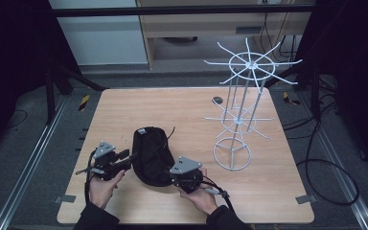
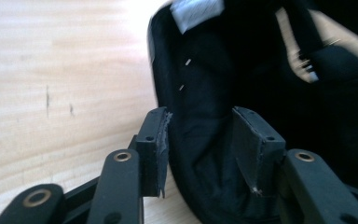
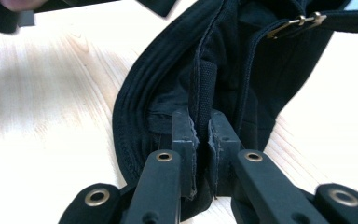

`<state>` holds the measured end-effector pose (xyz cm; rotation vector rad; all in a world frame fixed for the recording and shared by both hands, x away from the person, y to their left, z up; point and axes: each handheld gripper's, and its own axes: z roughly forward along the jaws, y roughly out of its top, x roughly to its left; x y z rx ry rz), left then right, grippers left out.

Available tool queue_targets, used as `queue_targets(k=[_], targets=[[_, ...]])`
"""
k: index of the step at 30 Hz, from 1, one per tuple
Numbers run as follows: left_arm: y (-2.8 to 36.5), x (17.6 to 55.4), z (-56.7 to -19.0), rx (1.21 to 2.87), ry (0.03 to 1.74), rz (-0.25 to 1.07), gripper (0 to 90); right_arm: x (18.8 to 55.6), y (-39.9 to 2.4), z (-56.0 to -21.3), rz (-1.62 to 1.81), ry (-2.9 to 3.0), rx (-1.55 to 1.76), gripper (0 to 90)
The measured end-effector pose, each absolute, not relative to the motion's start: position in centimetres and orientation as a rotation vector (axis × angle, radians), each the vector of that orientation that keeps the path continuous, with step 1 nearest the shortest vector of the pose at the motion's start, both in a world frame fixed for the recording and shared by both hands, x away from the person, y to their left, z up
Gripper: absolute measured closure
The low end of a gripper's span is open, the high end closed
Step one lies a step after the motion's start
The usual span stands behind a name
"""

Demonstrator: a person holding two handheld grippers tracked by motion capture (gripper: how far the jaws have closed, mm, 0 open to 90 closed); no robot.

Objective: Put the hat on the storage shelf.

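Wooden table (image 1: pixel 124 110): black cap (image 1: pixel 152 155) lies between both grippers. Right gripper (image 3: pixel 203 135) pinches its edge fabric; left gripper (image 2: pixel 200 140) spread, jaws straddling the cap's rim. White wire rack (image 1: pixel 239 110) beyond right gripper

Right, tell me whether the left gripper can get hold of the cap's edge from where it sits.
Probably yes. The left gripper has its jaws open astride the black cap's rim, one jaw outside and one inside, with nothing between them. The right gripper already pinches the cap's opposite edge, steadying it.
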<state>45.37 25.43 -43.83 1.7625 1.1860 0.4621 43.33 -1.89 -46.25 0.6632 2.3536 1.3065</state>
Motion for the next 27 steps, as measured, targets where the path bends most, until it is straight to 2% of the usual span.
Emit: queue_targets(k=[9, 19, 24, 27], targets=[[22.7, 43.9, -41.5, 1.756, 1.068, 0.451, 48.8, 43.3, -1.4, -46.6, 1.318, 2.369, 0.677, 81.8], [18.4, 45.4, -41.2, 1.837, 1.038, 0.450, 44.8, 43.3, -1.0, -46.9, 1.315, 2.379, 0.688, 80.1], [18.3, 46.2, -41.8, 1.865, 1.073, 0.440, 50.0, 43.2, -0.9, -47.0, 1.316, 2.384, 0.685, 79.5], [18.5, 46.6, -42.3, 1.862, 1.104, 0.380, 63.3, 43.2, -0.8, -47.1, 1.316, 2.390, 0.685, 77.9]])
